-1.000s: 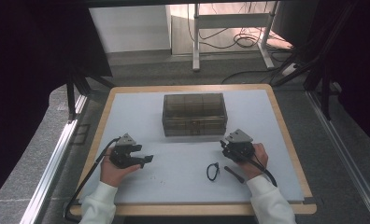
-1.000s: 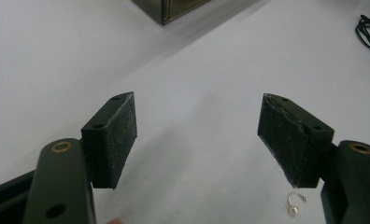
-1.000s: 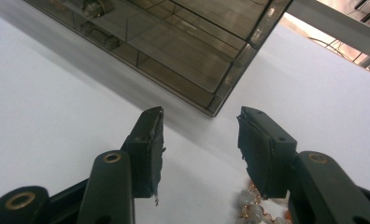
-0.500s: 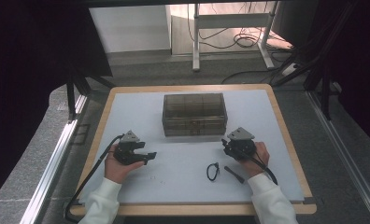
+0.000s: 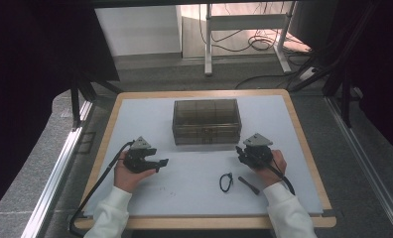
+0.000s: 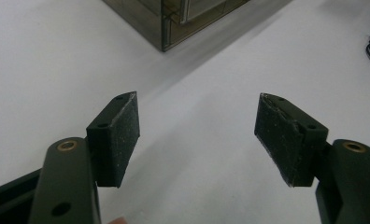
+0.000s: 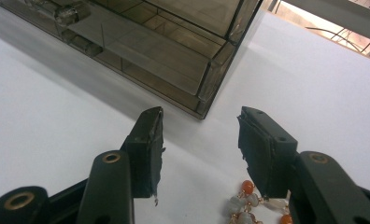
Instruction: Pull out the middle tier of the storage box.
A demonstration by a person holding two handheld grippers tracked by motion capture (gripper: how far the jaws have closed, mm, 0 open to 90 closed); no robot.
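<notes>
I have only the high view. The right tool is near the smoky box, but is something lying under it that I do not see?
Observer: Yes. The right gripper view shows a string of orange and pale beads on the white table, close under the right tool.
Operator: Does the tool hold it?
Observer: No. Its jaws stand open with nothing clamped; the beads lie loose by one jaw.
Operator: And the left tool?
Observer: The left tool is open and empty too, and it is aimed near a corner of the box.
</notes>
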